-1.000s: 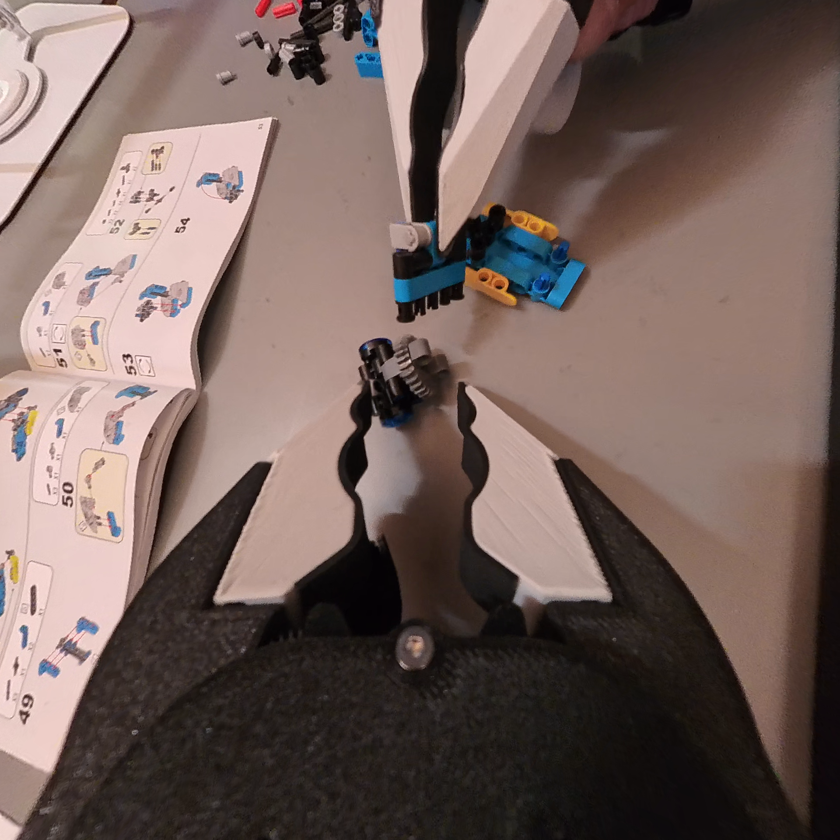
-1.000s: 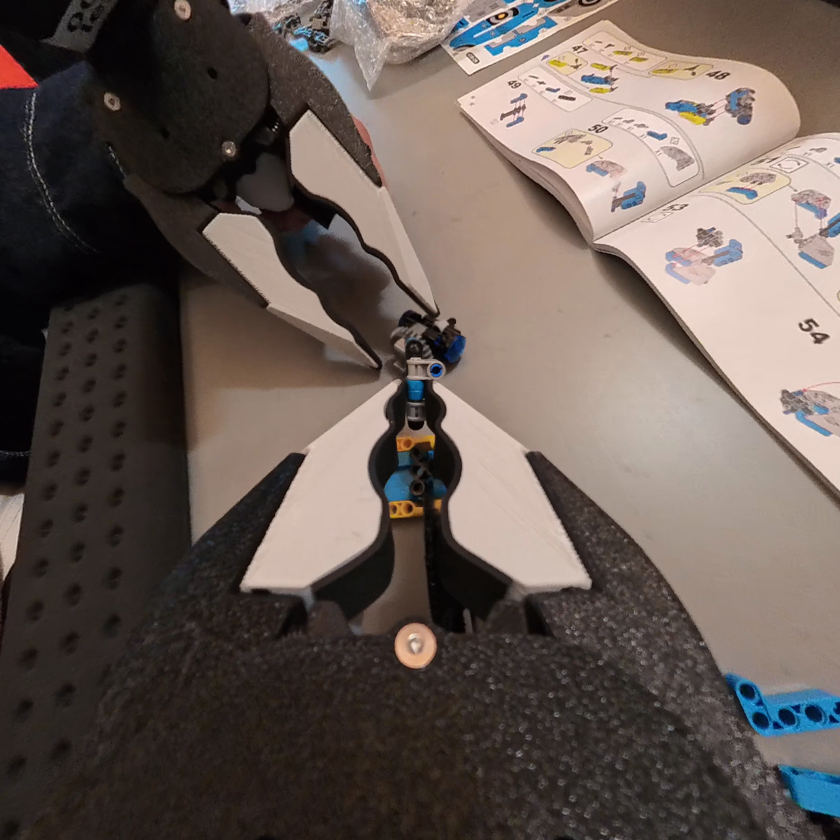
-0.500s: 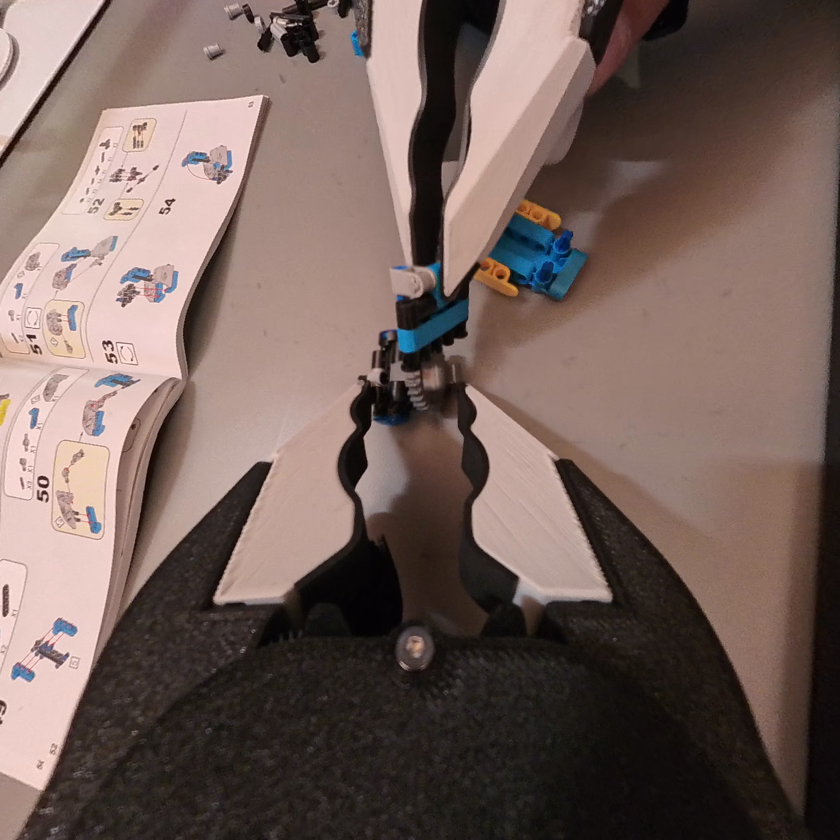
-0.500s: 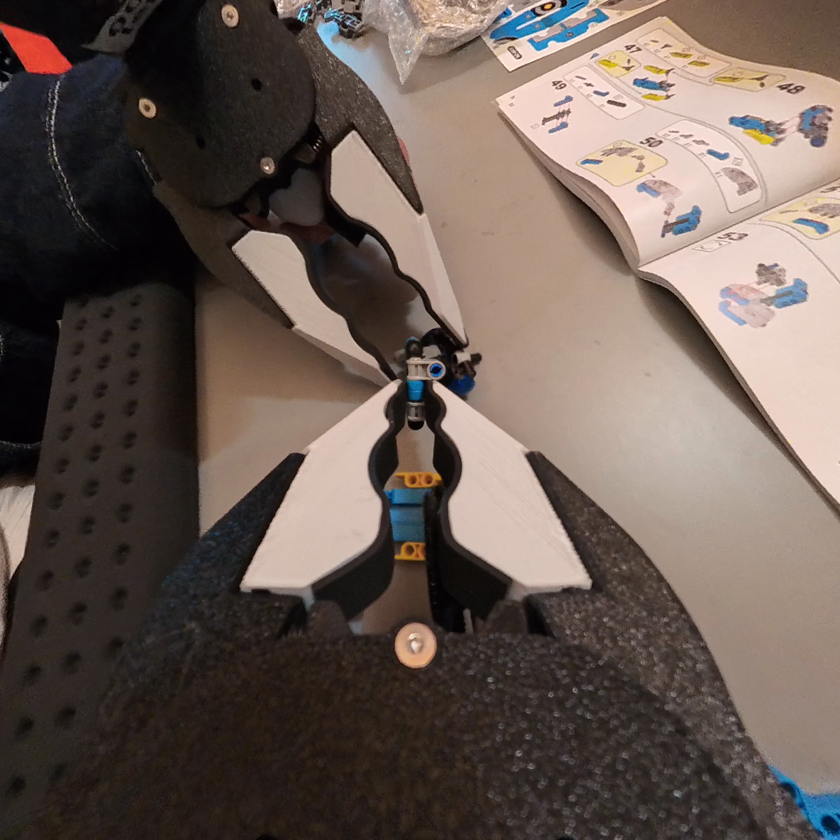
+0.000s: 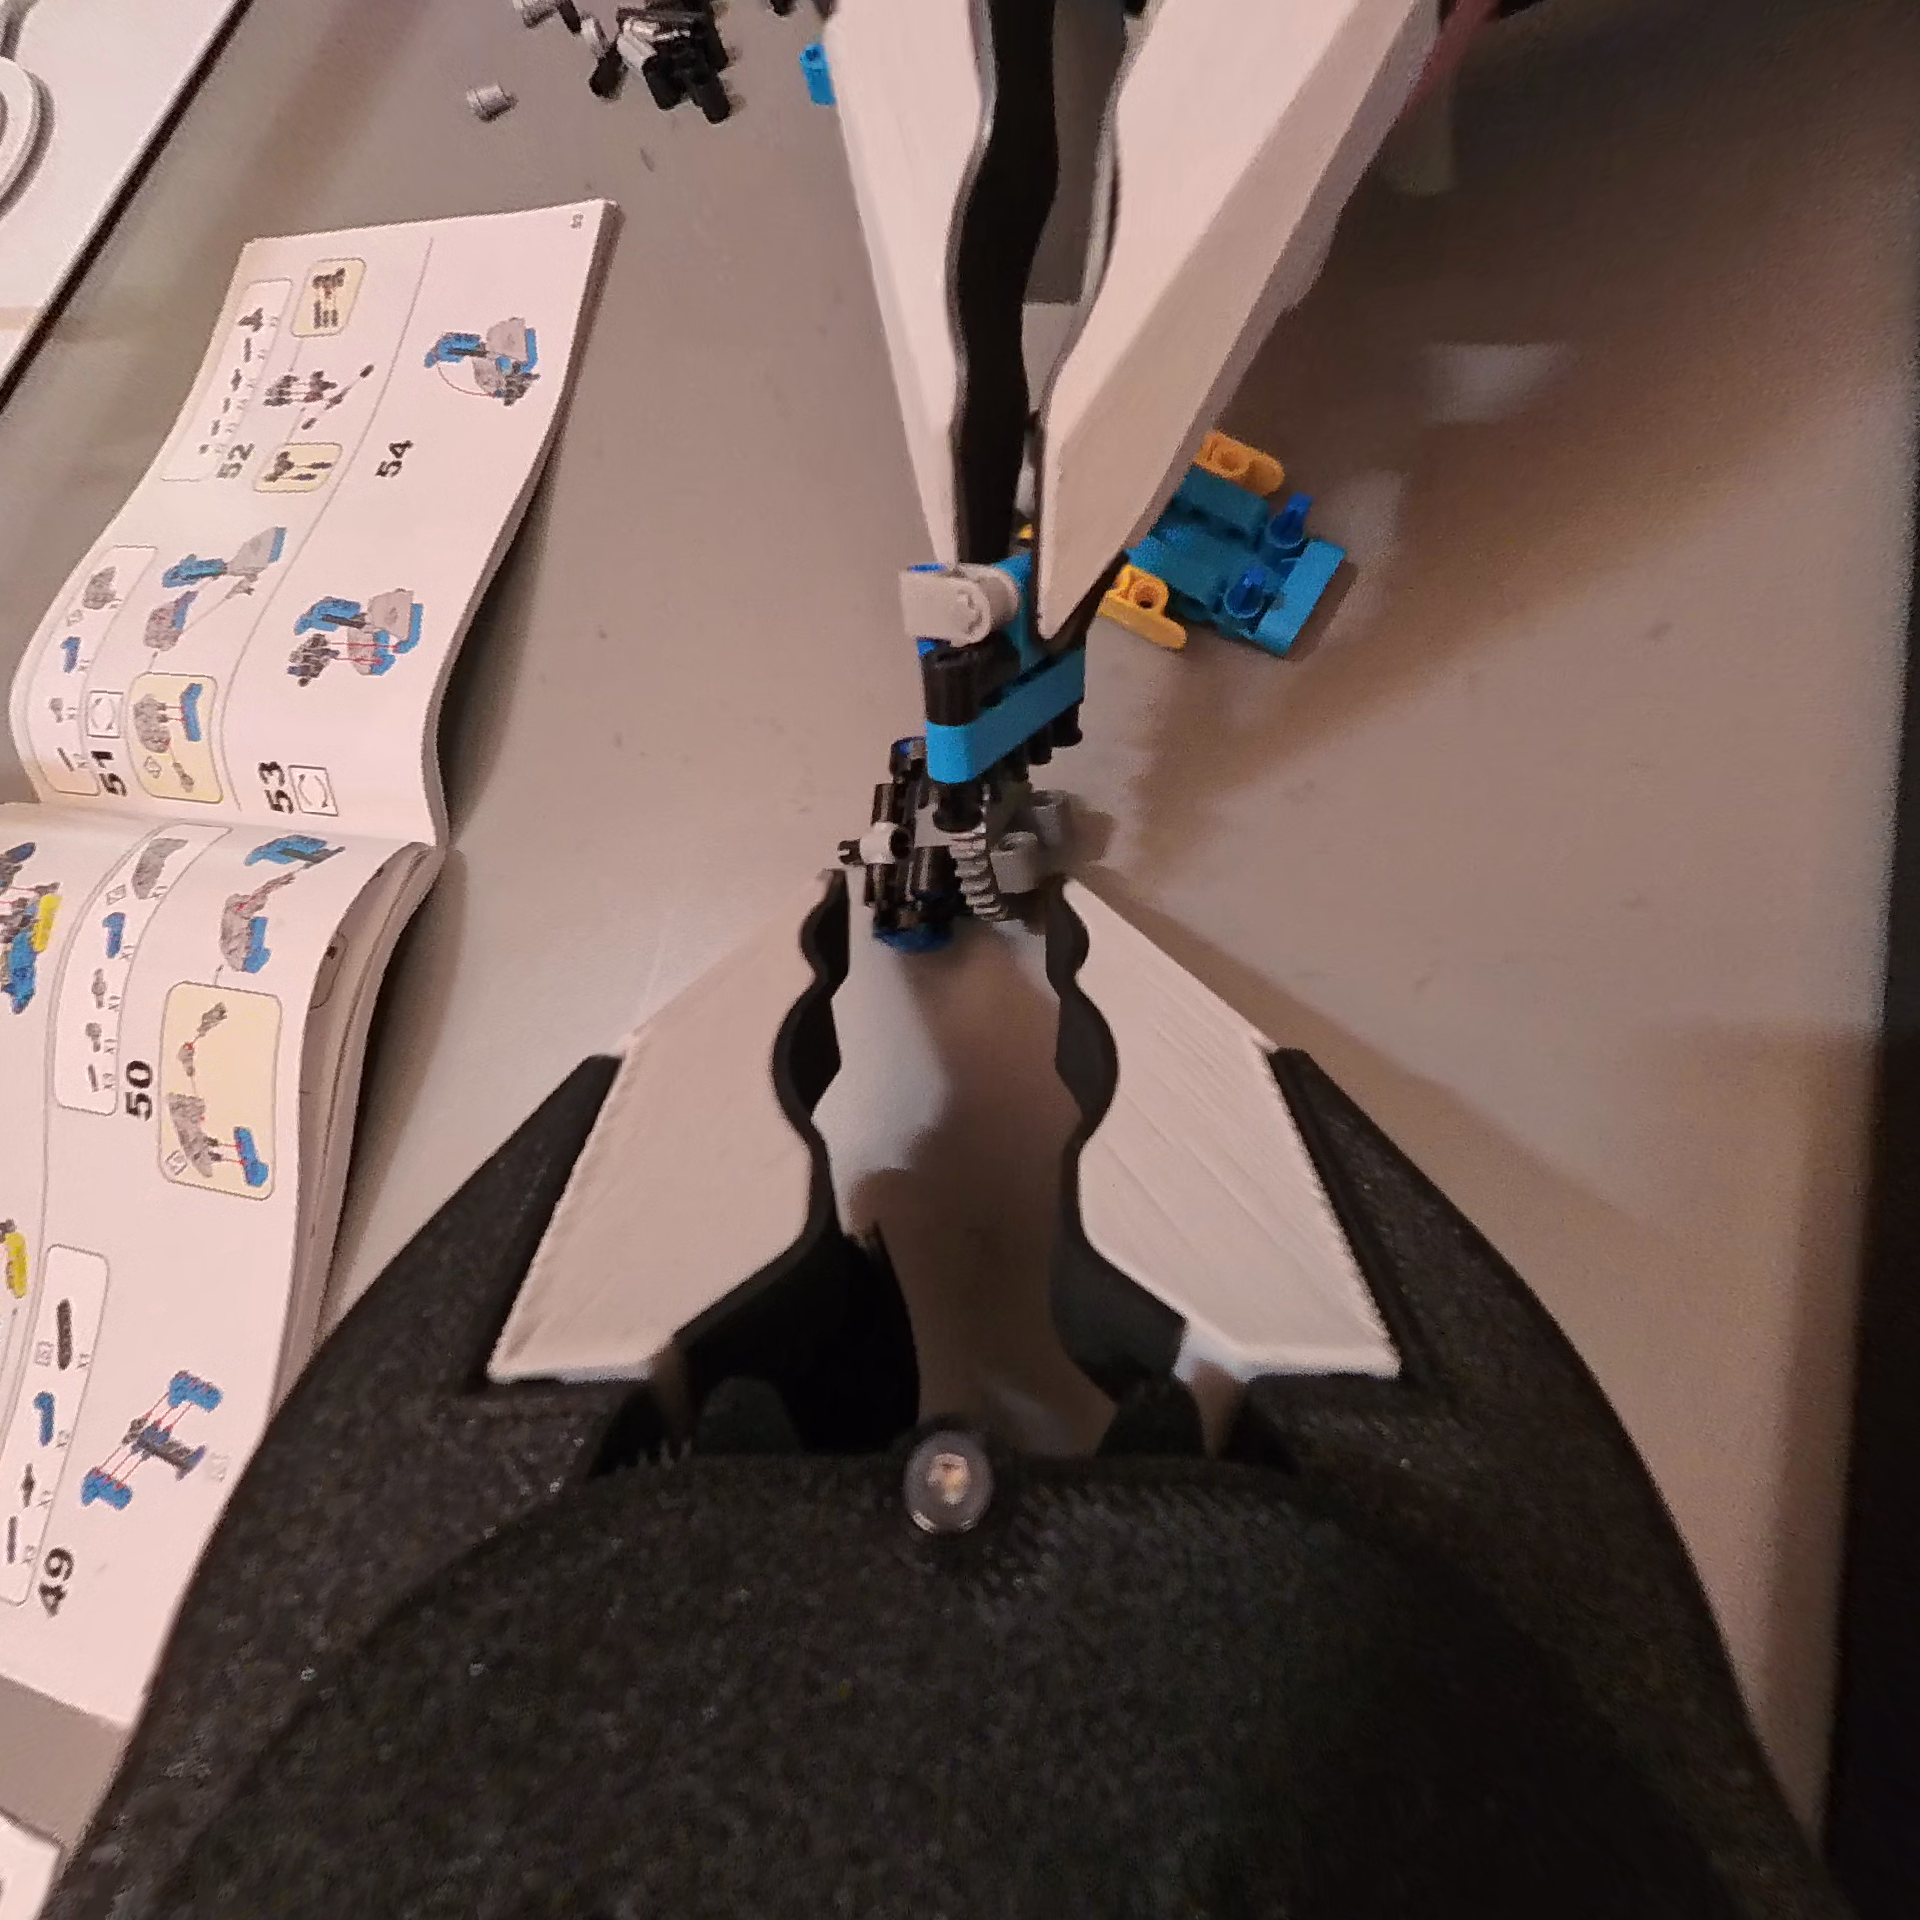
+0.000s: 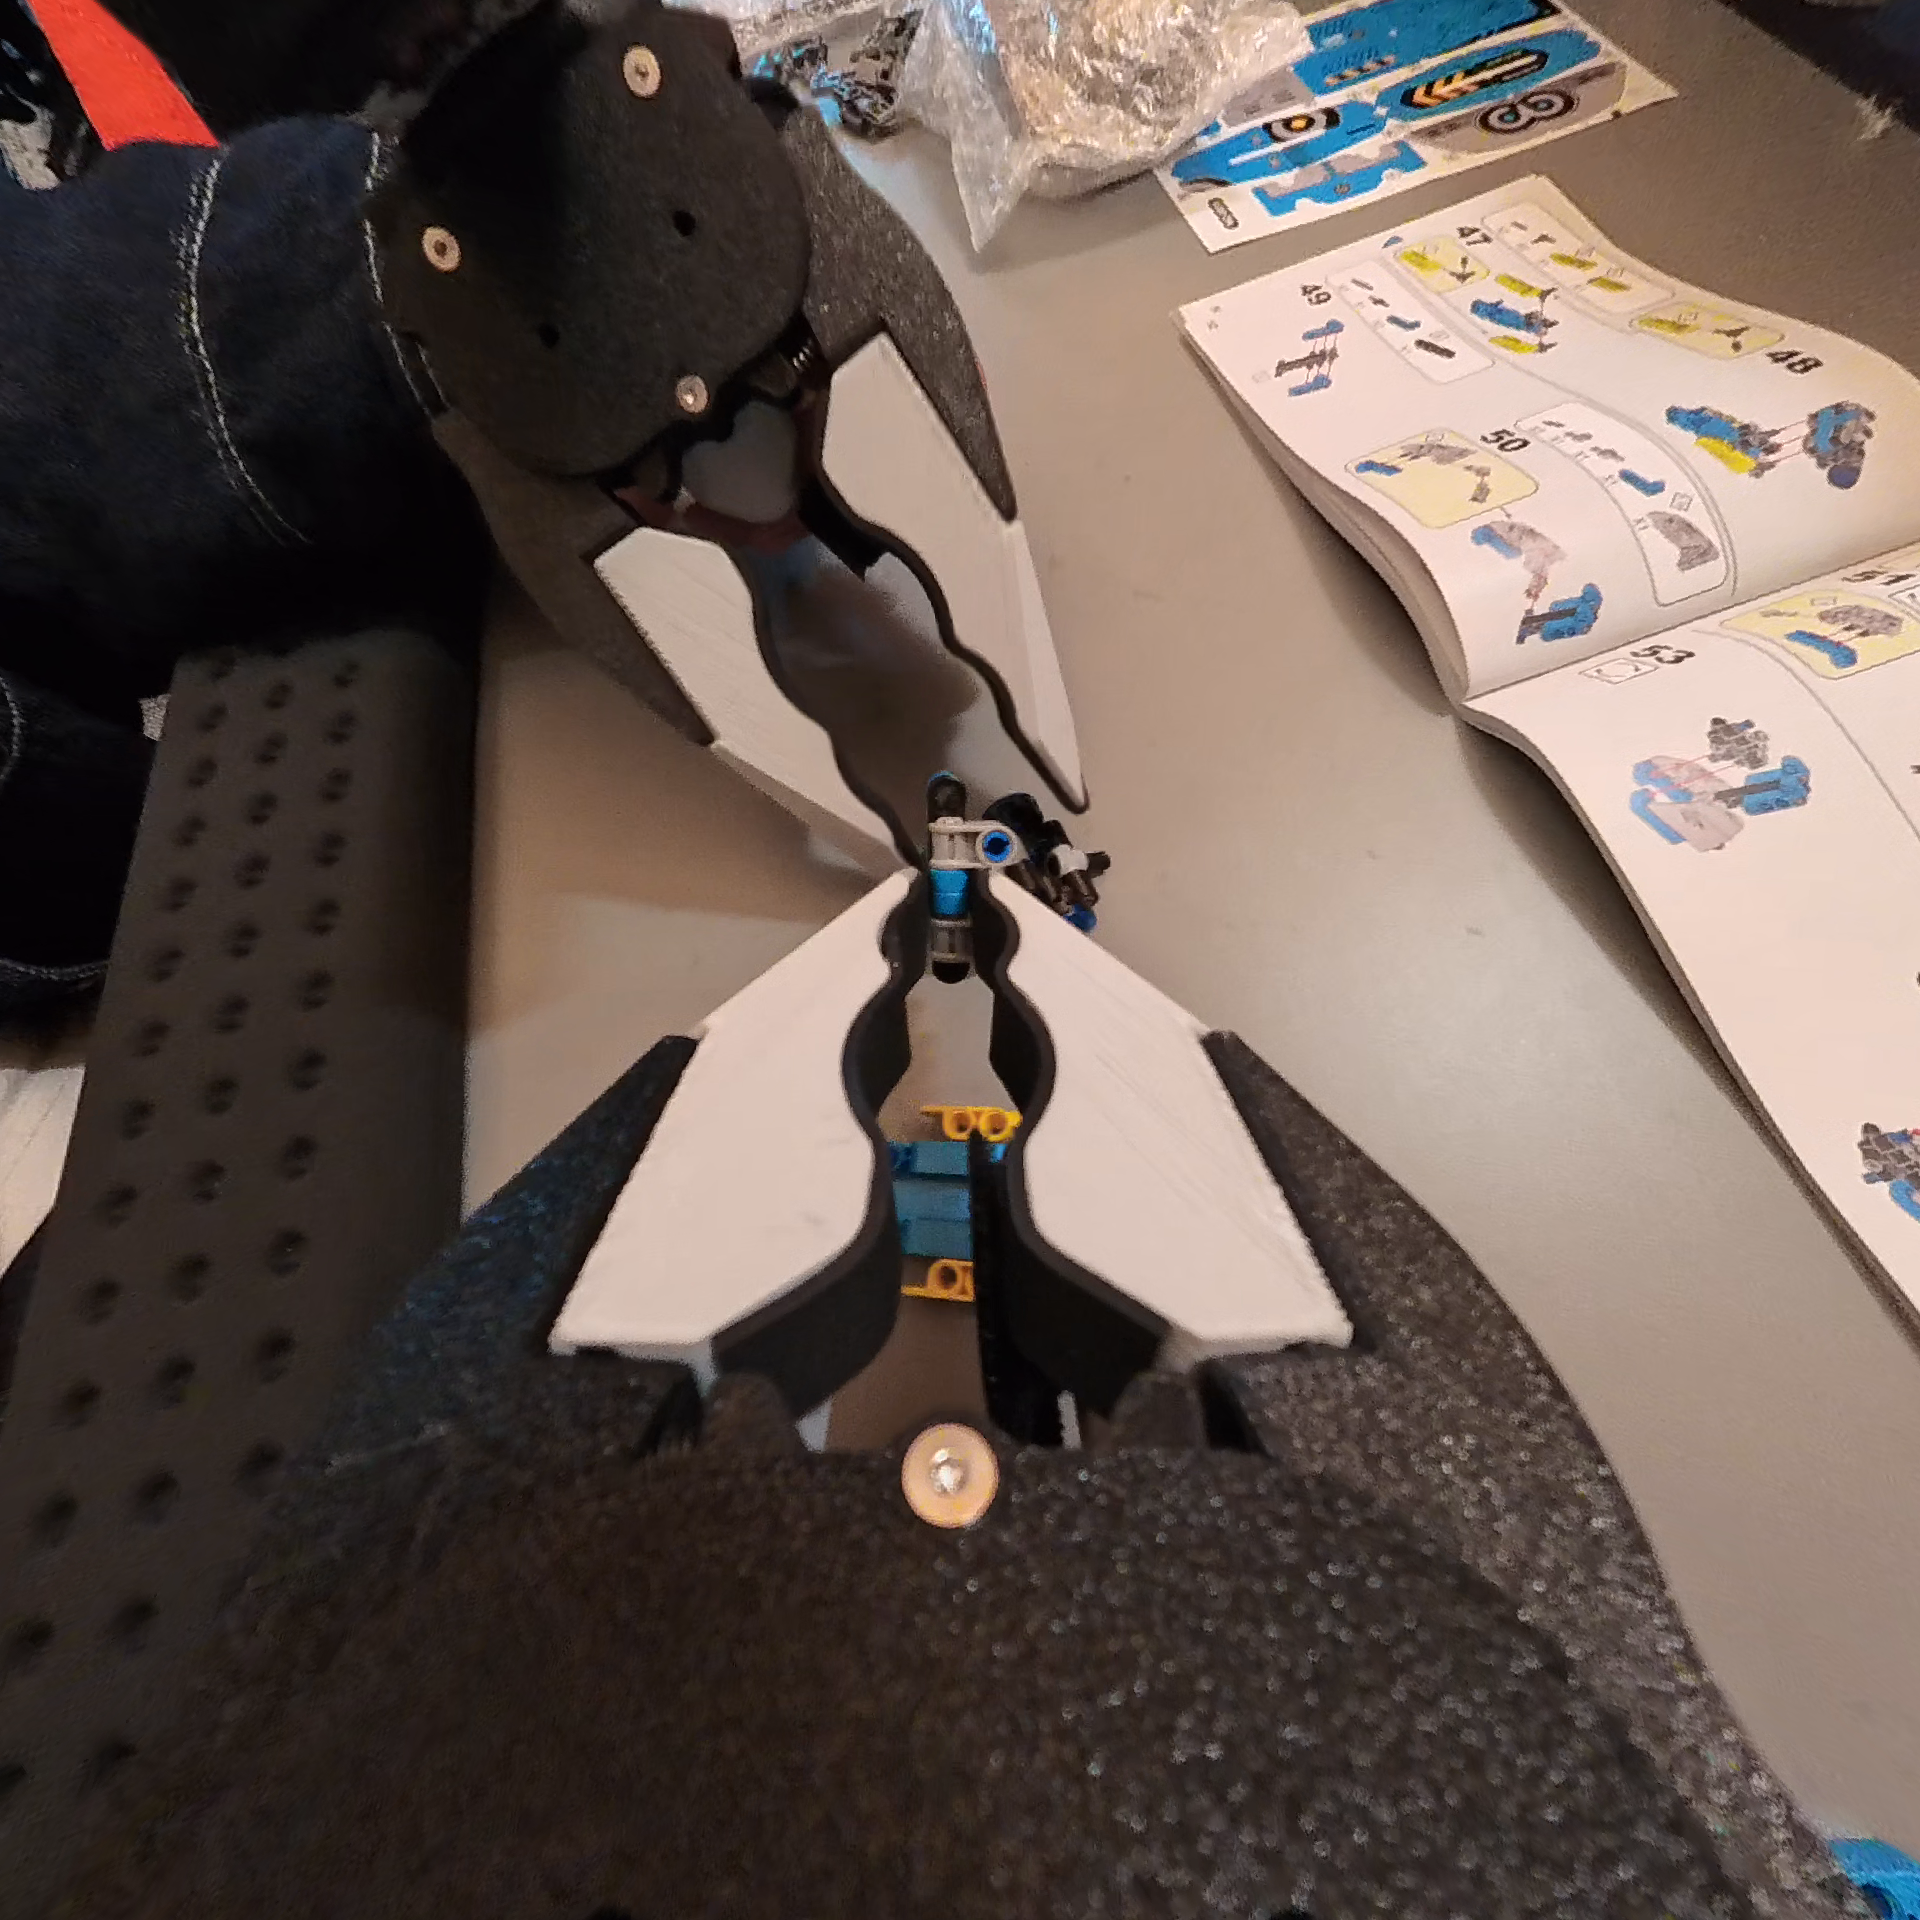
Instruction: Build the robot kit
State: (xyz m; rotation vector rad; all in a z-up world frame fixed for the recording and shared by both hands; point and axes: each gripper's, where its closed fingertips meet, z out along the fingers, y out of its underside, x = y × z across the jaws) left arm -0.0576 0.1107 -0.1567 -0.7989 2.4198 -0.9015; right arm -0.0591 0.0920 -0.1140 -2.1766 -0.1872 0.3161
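1. The right claw point(image 6: 951, 883), clamped on a blue-and-black assembly point(image 5: 987, 675), has carried it off the blue-and-yellow piece point(image 5: 1236, 561) onto the small gear module point(image 5: 956, 852).
2. The left claw point(image 5: 945, 894) stands spread around that module, gripping nothing.
3. An open instruction booklet point(image 5: 312, 540) lies left on the tabletop point(image 5: 1507, 935); loose parts point(image 5: 665, 62) sit beyond.

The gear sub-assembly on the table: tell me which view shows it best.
The left wrist view. The gear sub-assembly sits unobstructed between the open left gripper fingertips, grey gear visible. In the right wrist view it is mostly hidden behind the right gripper and its held blue piece.
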